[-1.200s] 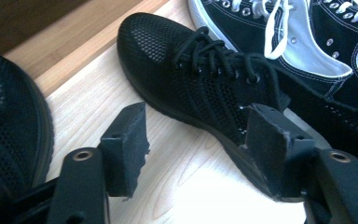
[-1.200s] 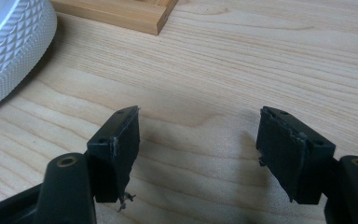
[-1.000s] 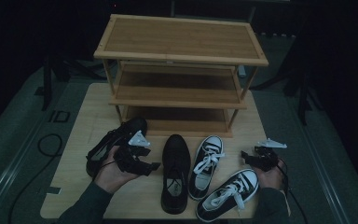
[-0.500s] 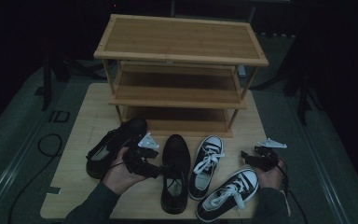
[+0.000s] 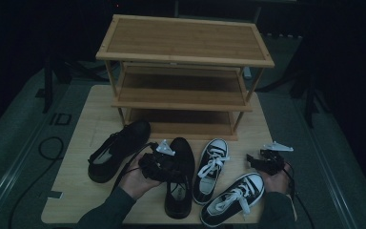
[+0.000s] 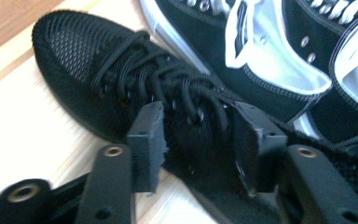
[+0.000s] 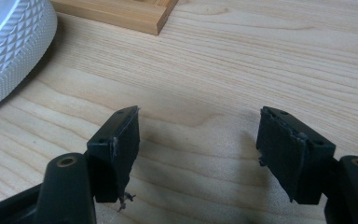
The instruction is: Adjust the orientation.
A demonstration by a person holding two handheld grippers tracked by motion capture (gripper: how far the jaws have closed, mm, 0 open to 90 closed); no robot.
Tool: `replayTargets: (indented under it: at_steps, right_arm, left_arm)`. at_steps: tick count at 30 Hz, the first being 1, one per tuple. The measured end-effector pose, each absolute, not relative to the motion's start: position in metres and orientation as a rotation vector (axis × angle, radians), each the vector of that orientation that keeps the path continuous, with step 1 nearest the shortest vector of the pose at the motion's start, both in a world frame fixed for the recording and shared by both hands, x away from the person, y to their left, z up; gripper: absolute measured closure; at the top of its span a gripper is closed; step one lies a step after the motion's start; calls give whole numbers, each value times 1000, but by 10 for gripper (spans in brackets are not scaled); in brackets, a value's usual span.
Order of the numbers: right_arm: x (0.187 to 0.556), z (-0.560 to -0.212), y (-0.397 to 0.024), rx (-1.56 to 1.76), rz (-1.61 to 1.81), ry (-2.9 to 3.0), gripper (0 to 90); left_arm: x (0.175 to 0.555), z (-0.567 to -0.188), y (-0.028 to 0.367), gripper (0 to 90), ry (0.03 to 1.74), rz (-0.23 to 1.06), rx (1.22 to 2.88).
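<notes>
While the left claw (image 6: 198,140) gapes astride one of two black shoes (image 6: 135,88), two sneakers (image 5: 213,168) lie beside it; right claw (image 7: 198,154) spread over bare table (image 7: 242,60).

Dark long sleeves (image 5: 106,211) cover both forearms; each black two-jaw gripper (image 5: 158,163) carries a grey three-cornered plate (image 5: 165,148) and trailing black cable (image 5: 294,193).

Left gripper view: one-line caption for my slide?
Open hand-held gripper straddling the laced top of a black mesh shoe, beside a black-and-white sneaker.
</notes>
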State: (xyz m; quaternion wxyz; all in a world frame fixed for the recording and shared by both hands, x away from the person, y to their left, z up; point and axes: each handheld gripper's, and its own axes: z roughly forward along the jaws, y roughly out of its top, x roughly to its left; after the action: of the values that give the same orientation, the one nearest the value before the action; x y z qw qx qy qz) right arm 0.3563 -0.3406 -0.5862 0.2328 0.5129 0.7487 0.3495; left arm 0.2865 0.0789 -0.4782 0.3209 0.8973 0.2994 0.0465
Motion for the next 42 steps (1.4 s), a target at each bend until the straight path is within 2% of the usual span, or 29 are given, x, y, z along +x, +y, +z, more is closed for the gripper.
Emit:
replayTargets:
  at_steps: [5, 11, 18, 24, 34, 42]
  right_arm:
    - [356, -586, -341, 1408, 959, 2057, 295]
    - [356, -586, -341, 1409, 960, 2057, 295]
    - [356, -586, -341, 1409, 960, 2057, 295]
    - [356, -586, -341, 1409, 961, 2057, 295]
    - [356, -586, -341, 1409, 960, 2057, 295]
    - [356, -586, -340, 1408, 958, 2057, 295]
  left_arm:
    - [284, -478, 85, 697, 801, 106, 2359]
    - [285, -474, 94, 854, 850, 213, 2361]
    - [291, -473, 111, 874, 870, 245, 2346]
    - [297, -472, 131, 878, 939, 329, 2294]
    - [305, -471, 165, 879, 1107, 373, 2169]
    - [304, -474, 185, 879, 1166, 401, 2166]
